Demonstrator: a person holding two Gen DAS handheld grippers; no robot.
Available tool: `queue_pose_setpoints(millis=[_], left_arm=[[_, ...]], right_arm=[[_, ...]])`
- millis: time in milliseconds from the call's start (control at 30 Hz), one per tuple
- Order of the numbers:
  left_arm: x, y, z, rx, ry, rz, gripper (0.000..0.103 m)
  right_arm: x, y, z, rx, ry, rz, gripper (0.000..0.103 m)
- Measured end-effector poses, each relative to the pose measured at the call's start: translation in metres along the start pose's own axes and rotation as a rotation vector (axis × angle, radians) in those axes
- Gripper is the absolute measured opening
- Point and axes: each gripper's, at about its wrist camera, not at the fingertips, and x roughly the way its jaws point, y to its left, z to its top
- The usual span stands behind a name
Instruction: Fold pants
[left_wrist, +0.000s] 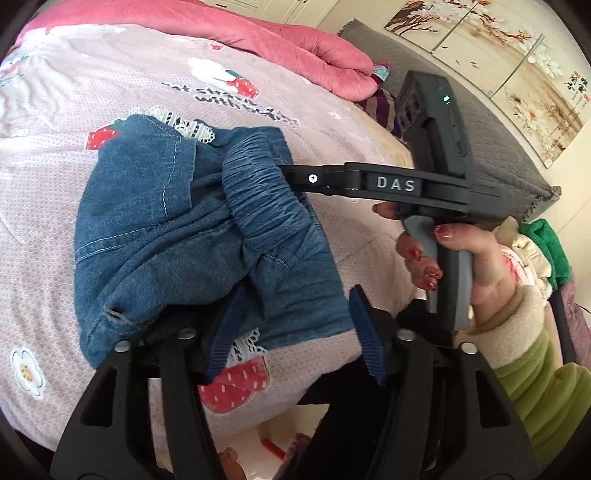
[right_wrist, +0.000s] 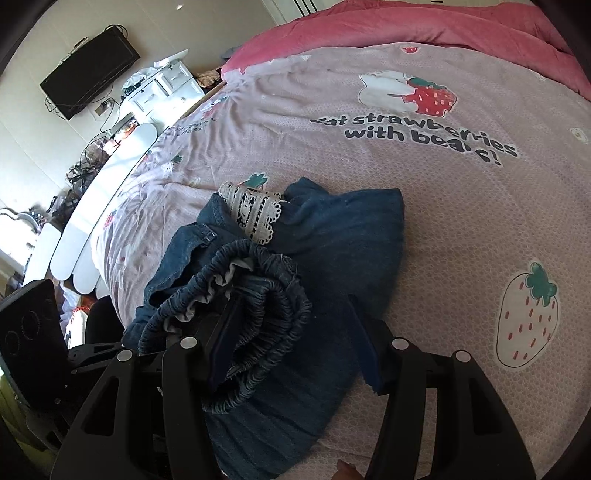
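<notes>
- The pants (left_wrist: 192, 236), blue denim with lace trim, lie bunched in a rough fold on the bed (left_wrist: 74, 110), on its pink strawberry-print sheet.
- The left hand-held gripper (left_wrist: 295, 332) stands released, its 2 blue pads apart above the near edge of the denim; neither pad presses the cloth.
- The right hand-held gripper (right_wrist: 291, 339) is also parted about halfway. Its left pad lies against the gathered elastic waistband (right_wrist: 258, 295), the other is clear of it, so nothing is clamped.
</notes>
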Motion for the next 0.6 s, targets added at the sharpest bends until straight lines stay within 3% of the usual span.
queue_pose_setpoints(millis=[133, 233, 300, 400, 600], left_arm=[[-0.025, 0.002, -0.001, 0.009, -0.035, 0.009, 0.07], [-0.052, 0.013, 0.005, 0.016, -0.094, 0.067, 0.085], [-0.067, 0.021, 0.009, 0.02, -0.14, 0.128, 0.093], [-0.086, 0.041, 0.021, -0.014, -0.196, 0.203, 0.093], [-0.099, 0.074, 0.046, -0.089, -0.239, 0.255, 0.093]], right_arm=[[-0.025, 0.002, 0.0, -0.005, -0.077, 0.014, 0.057], [-0.048, 0.006, -0.003, -0.021, -0.152, 0.007, 0.069], [-0.063, 0.012, -0.008, -0.043, -0.196, 0.004, 0.072], [-0.078, 0.025, -0.016, -0.085, -0.245, 0.008, 0.076], [-0.091, 0.069, -0.039, -0.239, -0.283, 0.029, 0.079]])
